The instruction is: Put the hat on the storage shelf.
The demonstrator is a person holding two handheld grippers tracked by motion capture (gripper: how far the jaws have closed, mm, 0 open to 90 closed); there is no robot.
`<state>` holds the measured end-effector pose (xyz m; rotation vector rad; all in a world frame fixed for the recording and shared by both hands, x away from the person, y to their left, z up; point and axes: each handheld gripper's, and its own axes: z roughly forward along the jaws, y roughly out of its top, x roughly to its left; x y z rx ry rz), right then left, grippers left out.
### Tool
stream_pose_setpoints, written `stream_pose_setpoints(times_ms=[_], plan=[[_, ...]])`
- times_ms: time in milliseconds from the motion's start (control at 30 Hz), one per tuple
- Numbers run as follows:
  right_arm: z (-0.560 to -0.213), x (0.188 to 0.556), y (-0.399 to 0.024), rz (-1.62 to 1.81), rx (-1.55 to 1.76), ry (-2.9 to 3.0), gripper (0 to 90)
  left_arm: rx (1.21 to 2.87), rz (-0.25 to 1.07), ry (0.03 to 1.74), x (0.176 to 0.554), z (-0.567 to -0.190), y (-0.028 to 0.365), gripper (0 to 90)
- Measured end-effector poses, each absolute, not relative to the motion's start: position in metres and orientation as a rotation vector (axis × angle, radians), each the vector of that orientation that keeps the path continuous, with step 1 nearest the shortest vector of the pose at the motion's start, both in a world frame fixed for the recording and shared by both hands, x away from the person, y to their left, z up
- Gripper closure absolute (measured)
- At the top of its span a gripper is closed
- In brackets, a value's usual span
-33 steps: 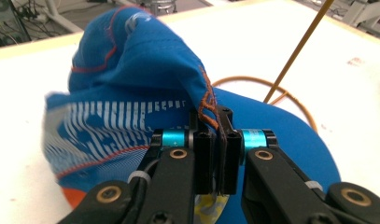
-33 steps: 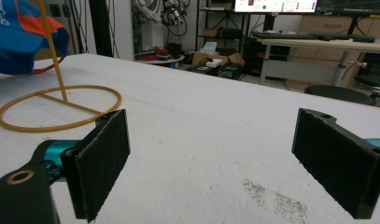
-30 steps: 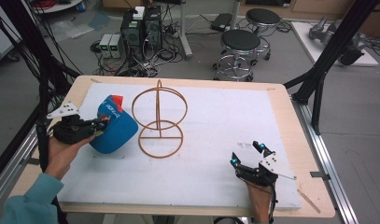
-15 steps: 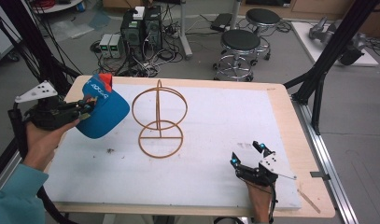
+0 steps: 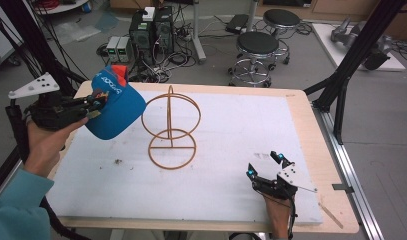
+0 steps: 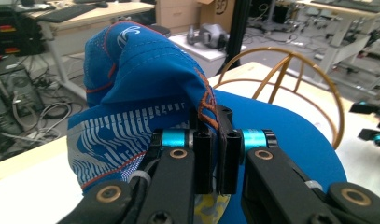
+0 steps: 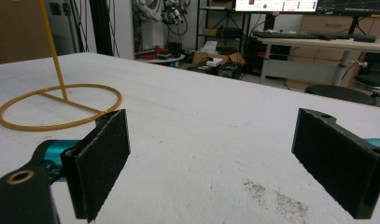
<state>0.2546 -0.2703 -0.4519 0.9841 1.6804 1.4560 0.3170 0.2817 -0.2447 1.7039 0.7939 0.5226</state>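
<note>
A blue cap (image 5: 114, 104) with white print and a red patch hangs in the air above the table's left side, just left of a gold wire stand (image 5: 171, 127). My left gripper (image 5: 97, 102) is shut on the cap's edge, where the crown meets the brim (image 6: 271, 140); its jaws press together on the fabric (image 6: 214, 140). The stand's hoops (image 6: 290, 84) rise right behind the cap. My right gripper (image 5: 265, 166) rests low on the white mat (image 5: 231, 150) near the front right, open, nothing between its pads (image 7: 103, 158). The stand's round base (image 7: 57, 106) lies ahead to its left.
The white mat covers a wooden table (image 5: 311, 130). Dark specks (image 5: 116, 161) lie on the mat front left of the stand. Black frame posts (image 5: 351, 60) stand at the table's right and left. Stools (image 5: 256, 50) and computer gear (image 5: 151, 30) are on the floor beyond.
My left gripper has lifted the cap off the mat and carried it up and leftward, then a little toward the stand. The right gripper has stayed still.
</note>
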Motion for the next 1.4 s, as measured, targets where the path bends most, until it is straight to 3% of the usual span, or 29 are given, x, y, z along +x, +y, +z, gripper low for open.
stream_pose_setpoints(times_ms=[667, 1400], plan=[[-0.452, 0.254, -0.269, 1.447, 0.974, 1.685, 10.3, 1.626, 0.458, 0.696, 0.327, -0.222, 0.230, 87.3], [-0.452, 0.255, -0.270, 1.455, 0.980, 1.682, 10.3, 1.744, 0.364, 0.598, 0.330, -0.239, 0.161, 87.1]])
